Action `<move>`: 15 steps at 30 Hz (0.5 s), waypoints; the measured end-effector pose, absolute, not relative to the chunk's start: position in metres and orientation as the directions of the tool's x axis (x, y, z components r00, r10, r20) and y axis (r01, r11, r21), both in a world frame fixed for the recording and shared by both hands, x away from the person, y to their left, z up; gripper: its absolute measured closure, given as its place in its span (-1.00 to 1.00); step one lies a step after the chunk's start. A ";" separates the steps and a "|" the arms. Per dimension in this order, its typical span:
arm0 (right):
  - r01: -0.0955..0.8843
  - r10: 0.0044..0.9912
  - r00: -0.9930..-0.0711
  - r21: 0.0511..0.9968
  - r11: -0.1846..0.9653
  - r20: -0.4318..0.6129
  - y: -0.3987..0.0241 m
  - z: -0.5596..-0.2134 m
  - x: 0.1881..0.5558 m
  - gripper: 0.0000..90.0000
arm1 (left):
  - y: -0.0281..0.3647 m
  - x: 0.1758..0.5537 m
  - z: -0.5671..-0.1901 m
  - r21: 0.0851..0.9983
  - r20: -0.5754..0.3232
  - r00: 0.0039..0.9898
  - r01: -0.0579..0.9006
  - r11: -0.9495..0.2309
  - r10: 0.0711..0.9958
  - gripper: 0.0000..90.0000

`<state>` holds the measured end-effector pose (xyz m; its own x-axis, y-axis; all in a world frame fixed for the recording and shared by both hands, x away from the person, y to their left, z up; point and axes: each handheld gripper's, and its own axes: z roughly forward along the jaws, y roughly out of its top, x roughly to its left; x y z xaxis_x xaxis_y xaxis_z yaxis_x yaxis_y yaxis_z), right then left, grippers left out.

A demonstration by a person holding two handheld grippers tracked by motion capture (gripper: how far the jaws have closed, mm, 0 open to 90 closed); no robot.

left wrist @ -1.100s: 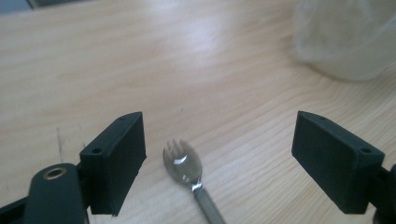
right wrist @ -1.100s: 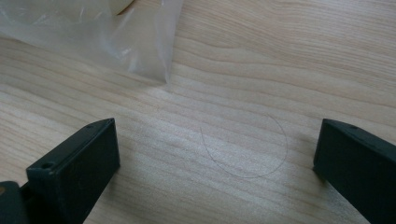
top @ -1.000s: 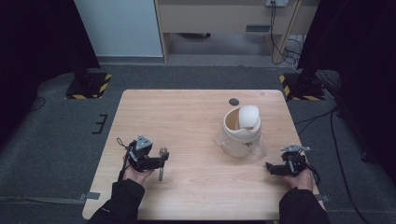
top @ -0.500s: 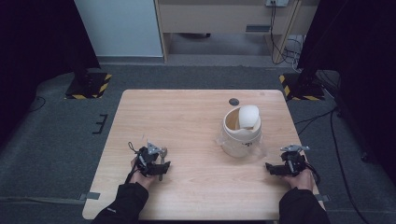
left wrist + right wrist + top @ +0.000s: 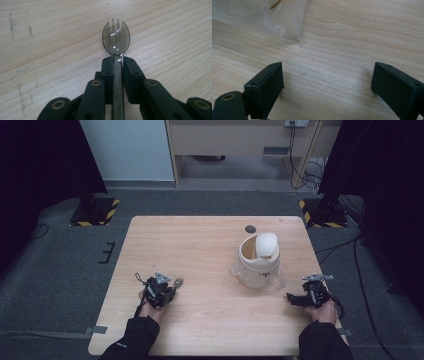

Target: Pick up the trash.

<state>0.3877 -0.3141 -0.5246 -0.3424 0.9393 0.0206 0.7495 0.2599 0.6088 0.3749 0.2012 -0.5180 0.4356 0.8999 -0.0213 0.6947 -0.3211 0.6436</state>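
A smoky clear plastic spork [image 5: 116, 40] lies flat just over the wooden table [image 5: 200, 245]. My left gripper [image 5: 116, 62] is shut on its handle, its jaws having just closed, and the tined head sticks out ahead. In the high view the left gripper [image 5: 169, 287] sits at the table's front left with the spork [image 5: 177, 281] pointing right and away. My right gripper [image 5: 327, 82] stands open over bare wood with nothing between its jaws, which have just closed a little. It rests at the front right [image 5: 294, 298].
A cream paper tub [image 5: 259, 254] with a tilted white lid stands in a clear plastic bag at the right centre. A corner of that bag [image 5: 262, 17] reaches toward the right gripper. A small dark disc [image 5: 250, 228] lies near the far edge.
My left hand has sunk to the table and drawn slightly nearer the front edge, with the spork now lying low and level. The right hand has stayed put.
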 end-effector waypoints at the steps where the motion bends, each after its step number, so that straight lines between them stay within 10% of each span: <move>1: 0.750 0.939 -0.342 0.609 0.260 0.021 -0.314 -0.525 0.388 -0.70 | 0.201 0.375 -0.518 0.646 -0.024 0.435 0.694 -0.318 0.900 0.75; 15: 0.657 0.938 -0.339 0.732 0.181 0.071 -0.314 -0.498 0.388 -0.63 | 0.197 0.361 -0.461 0.857 -0.076 0.512 0.472 -0.206 0.856 0.75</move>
<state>0.3878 -0.3139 -0.4979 -0.3386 0.9382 0.0714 0.6569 0.1814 0.7318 0.3610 0.1973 -0.4606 0.5120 0.8556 -0.0762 0.4721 -0.2062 0.8571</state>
